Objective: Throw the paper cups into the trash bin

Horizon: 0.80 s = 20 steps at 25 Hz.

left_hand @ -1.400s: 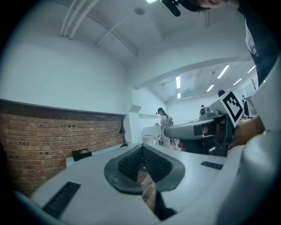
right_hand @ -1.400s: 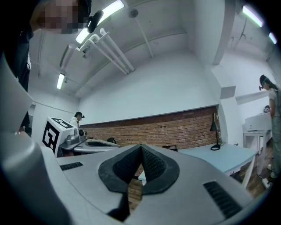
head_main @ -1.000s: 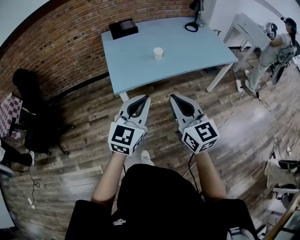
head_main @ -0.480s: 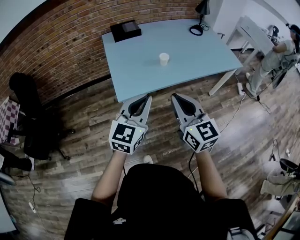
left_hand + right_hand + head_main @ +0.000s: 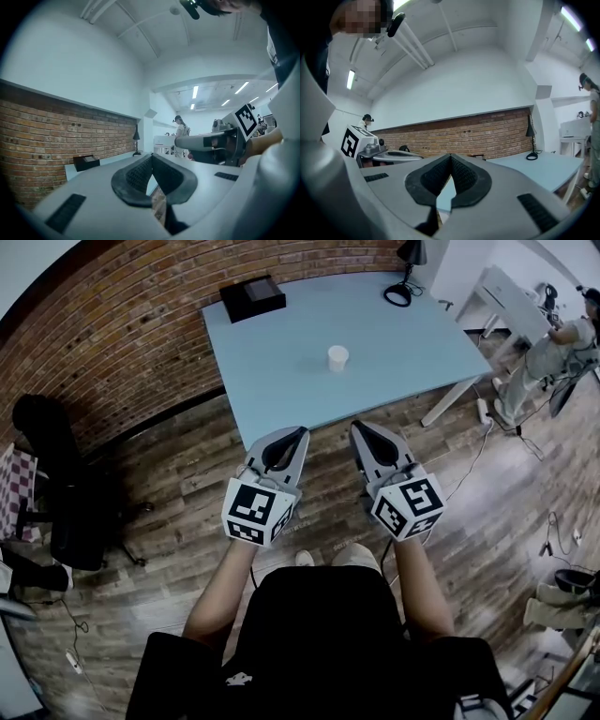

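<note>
Left hand-held gripper (image 5: 300, 433) jaws together, empty; right (image 5: 357, 427) likewise.

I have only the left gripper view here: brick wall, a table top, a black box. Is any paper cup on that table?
Observer: Yes, one white paper cup stands upright near the middle of the light blue table.
Operator: Is the right gripper holding anything?
Observer: No, the right gripper has its jaws together with nothing between them.
Operator: Are the grippers over the table?
Observer: Not yet; the head view shows the left gripper and the right one over the wooden floor, short of the table's near edge.
</note>
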### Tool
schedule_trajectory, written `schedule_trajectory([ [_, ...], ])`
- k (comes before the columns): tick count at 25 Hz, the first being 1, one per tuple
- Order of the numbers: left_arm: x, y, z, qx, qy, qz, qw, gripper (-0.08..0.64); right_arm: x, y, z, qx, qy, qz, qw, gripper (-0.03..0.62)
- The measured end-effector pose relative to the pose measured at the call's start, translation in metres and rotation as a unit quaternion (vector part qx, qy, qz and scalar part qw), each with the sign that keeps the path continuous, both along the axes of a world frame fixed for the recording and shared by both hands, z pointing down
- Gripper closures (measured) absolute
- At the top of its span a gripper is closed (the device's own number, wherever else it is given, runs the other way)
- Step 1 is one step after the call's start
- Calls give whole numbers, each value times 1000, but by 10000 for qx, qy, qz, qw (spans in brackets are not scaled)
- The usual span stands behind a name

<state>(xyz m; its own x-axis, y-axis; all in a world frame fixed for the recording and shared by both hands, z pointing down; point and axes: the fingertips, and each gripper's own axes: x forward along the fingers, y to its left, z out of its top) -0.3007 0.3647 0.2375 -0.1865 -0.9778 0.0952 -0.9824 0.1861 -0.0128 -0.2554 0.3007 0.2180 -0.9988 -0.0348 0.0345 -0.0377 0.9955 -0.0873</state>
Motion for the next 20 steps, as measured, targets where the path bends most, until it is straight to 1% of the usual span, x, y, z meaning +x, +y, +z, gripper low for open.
schedule_trajectory([
  [5,-13,-3,5,-11,86,26,10000,551,-11,-5,1,-28,37,98,9999,588],
  [8,-18,-8,11,-100,56,77,9999,551,-13,-10,4,-22,102,135,9999,588],
  [12,-33,-13,9,-10,182,4,9998,551,-18,-19,6,-22,158,145,9998,588],
  [20,-45,-37,20,-91,289,-33,9995,551,-35,-43,14,-65,163,93,9998,588],
])
